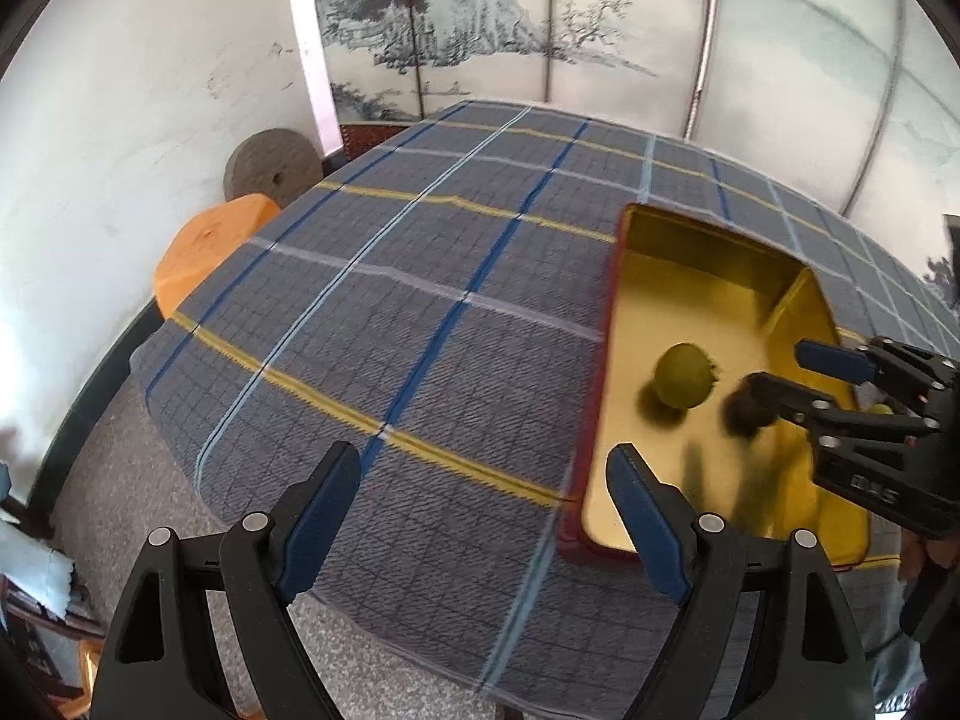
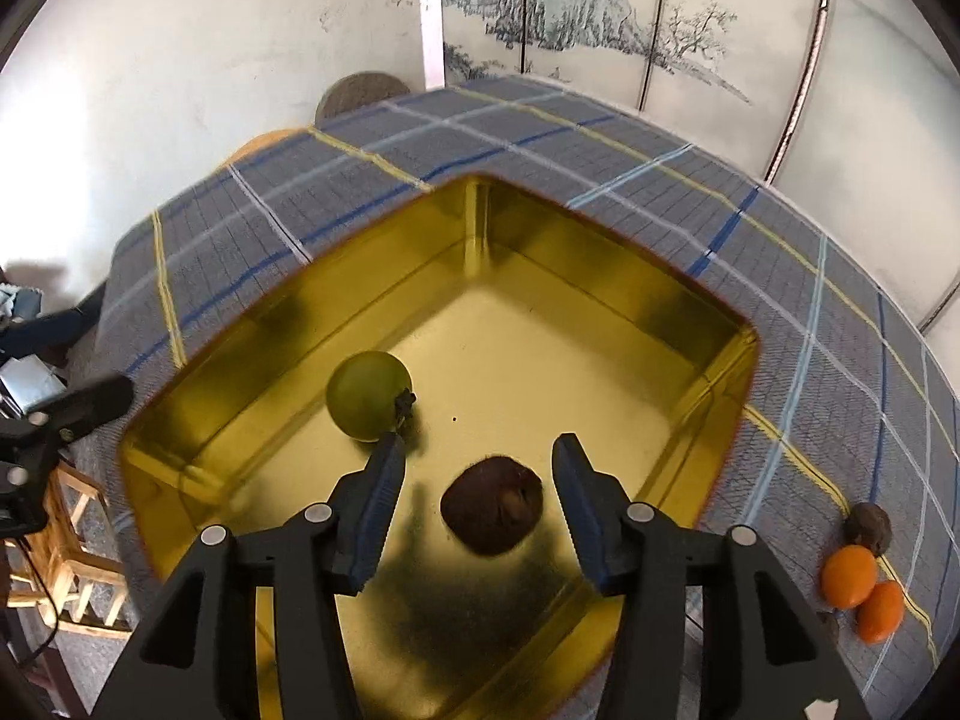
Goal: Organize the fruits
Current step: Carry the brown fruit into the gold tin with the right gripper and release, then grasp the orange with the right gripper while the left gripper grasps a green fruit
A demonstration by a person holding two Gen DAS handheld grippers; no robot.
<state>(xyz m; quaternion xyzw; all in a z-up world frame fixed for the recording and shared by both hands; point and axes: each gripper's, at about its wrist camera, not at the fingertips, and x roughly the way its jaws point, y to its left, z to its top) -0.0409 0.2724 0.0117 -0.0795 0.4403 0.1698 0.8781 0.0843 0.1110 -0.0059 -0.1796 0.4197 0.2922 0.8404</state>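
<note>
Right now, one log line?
step: brown fruit released in gold tin | right gripper: open | left gripper: open, empty | green fruit in tin

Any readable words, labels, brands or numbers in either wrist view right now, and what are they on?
White embossed marking on the black body of the right gripper, seen in the left wrist view: too blurred and skewed to read.
Gold metal tin, plaid blue-grey tablecloth, green round fruit, dark brown fruit: no text visible.
Painted landscape screen behind the table: no legible writing.
</note>
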